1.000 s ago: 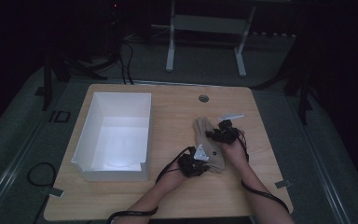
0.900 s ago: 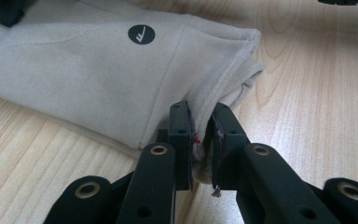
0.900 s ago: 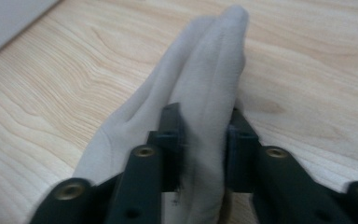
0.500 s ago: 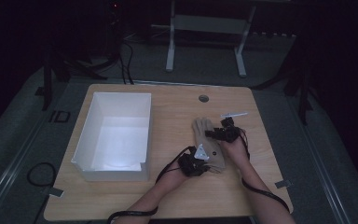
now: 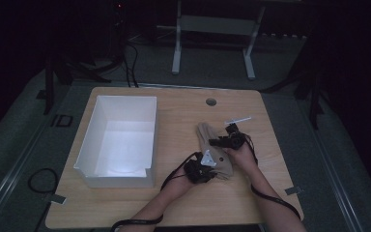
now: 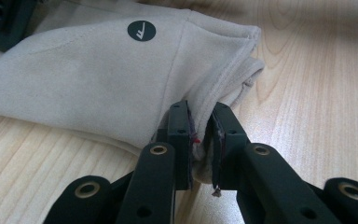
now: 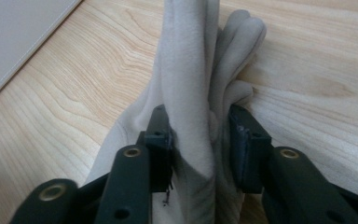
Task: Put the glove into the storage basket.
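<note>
Cloth (image 5: 212,145) on table (image 5: 174,208): left gripper (image 6: 200,140) jaws clamped on edge; right gripper (image 7: 199,140) jaws closing around fold.

A white box (image 5: 118,140) is seen on the left part of a wooden table (image 5: 183,203). The box is open at the top, and its inside is lit up near the front. A small round hole (image 5: 211,102) is cut in the table near the far edge. A black cable (image 5: 38,179) is curled on the floor at the left. White legs of a stand (image 5: 212,43) are seen behind the table.
</note>
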Motion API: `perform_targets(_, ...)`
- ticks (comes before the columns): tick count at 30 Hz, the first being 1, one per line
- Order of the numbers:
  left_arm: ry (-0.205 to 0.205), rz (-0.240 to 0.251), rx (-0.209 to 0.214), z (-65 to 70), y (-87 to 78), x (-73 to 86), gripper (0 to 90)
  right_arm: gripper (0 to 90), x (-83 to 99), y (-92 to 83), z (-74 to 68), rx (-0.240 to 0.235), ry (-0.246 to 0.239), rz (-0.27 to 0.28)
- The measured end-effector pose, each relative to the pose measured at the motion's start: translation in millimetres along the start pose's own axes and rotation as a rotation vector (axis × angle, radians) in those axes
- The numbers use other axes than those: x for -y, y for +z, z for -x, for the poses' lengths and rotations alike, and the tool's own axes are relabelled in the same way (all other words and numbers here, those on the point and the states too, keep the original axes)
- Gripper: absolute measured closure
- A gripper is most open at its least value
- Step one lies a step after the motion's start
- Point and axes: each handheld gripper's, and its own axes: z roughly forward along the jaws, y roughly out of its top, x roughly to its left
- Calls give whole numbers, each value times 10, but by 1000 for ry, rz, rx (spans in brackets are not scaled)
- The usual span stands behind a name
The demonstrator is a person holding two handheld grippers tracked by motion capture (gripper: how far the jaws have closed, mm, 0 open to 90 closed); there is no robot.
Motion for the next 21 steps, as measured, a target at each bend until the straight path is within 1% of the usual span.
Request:
perform_targets(2, -10, -5, 6, 5, -21, -4, 808, 660, -7, -16, -27, -3, 0, 14)
perform_targets(3, -10, -6, 5, 7, -29, -6, 808, 660, -17, -46, -31, -7, 13, 36)
perform_targets(5, -16, -5, 2, 1, -65, -17, 808, 660, -36, -89, -33, -19, 23, 58)
perform_targets(8, -15, 3, -11, -14, -126, -50, 808, 659, -92, -176, -68, -14, 8, 82)
perform_targets(11, -18, 14, -22, -11, -196, -106, 808, 659, -156, -273, -98, -23, 13, 110)
perform_targets(13, -13, 21, -33, 3, -256, -157, 808, 658, -198, -344, -115, -31, 12, 126)
perform_targets(15, -10, 32, -34, 14, -326, -214, 808, 658, -236, -420, -134, -37, 16, 144)
perform_targets(17, 6, 37, -47, 32, -402, -274, 808, 658, -271, -500, -153, -42, 23, 162)
perform_targets(20, 15, 43, -56, 58, -524, -365, 808, 657, -325, -617, -187, -37, 19, 187)
perform_targets(21, 20, 43, -58, 64, -570, -393, 807, 657, -343, -652, -195, -48, 20, 197)
